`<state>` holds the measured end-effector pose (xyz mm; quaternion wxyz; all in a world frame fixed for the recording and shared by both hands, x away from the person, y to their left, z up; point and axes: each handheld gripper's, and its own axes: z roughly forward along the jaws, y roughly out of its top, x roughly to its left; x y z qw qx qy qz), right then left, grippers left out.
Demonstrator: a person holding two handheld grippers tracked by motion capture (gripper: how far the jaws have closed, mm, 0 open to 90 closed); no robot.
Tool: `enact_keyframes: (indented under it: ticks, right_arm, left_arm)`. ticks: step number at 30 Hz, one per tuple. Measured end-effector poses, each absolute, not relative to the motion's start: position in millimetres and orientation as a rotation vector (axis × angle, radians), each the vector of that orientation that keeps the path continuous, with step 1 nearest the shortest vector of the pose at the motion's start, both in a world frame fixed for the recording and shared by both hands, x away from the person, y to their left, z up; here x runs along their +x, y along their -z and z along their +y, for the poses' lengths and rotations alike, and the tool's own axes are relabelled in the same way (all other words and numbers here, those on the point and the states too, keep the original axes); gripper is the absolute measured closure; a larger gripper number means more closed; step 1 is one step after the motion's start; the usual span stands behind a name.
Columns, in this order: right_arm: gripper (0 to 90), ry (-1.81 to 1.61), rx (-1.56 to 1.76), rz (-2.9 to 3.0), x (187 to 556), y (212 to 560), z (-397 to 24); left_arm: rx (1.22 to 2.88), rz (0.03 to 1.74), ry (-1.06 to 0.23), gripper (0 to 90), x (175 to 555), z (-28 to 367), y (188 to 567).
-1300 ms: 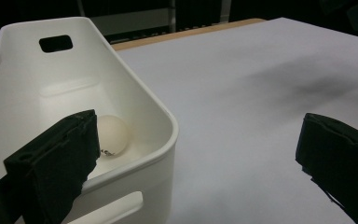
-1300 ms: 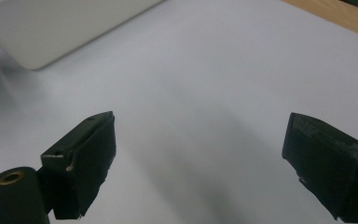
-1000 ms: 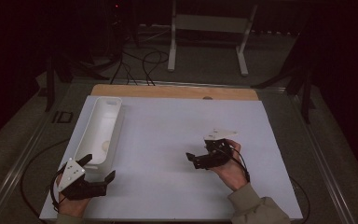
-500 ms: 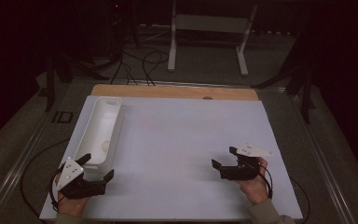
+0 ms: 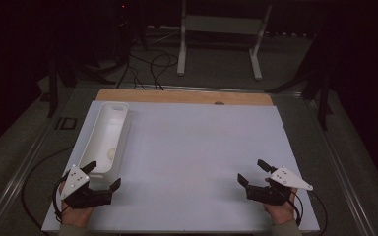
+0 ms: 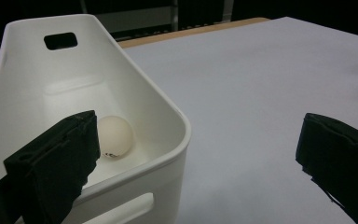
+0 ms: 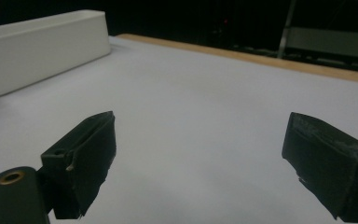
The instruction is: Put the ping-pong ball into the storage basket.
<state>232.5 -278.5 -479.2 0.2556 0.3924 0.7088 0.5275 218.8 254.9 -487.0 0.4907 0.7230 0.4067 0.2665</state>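
The white ball (image 6: 115, 136) lies on the floor of the long white bin (image 5: 104, 137), toward the bin's near end; in the high view it appears as a pale spot (image 5: 111, 153) in the lower left of the frame. The left claw (image 5: 101, 175) sits at the near end of the bin with its jaws spread wide and nothing between them; in the left gripper view one jaw stands over the bin interior at lower left, close to the ball, while the other hangs outside the bin wall at lower right. The right claw (image 5: 252, 172) rests low over the white desk (image 5: 202, 147) in the lower right of the high view, jaws likewise spread and empty, well apart from the bin. With the ball contained, the work appears to be near its end, or a grasp on the bin's near end is being set up. If the bin is to be gripped, the left claw should straddle the rounded rim squarely, one jaw inside and one outside, and close on the wall without nudging the ball. The right claw should be kept off the desk surface.
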Motion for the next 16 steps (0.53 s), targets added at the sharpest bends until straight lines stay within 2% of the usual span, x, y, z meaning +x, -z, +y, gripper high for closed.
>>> enact_keyframes:
  ticks: [16]
  right_arm:
    - [8.8, -1.471, 1.043, 1.866, 229.0, 480.0, -284.1]
  left_arm:
    - [1.764, 0.977, -0.656, 0.2, 219.4, 253.3, 488.2]
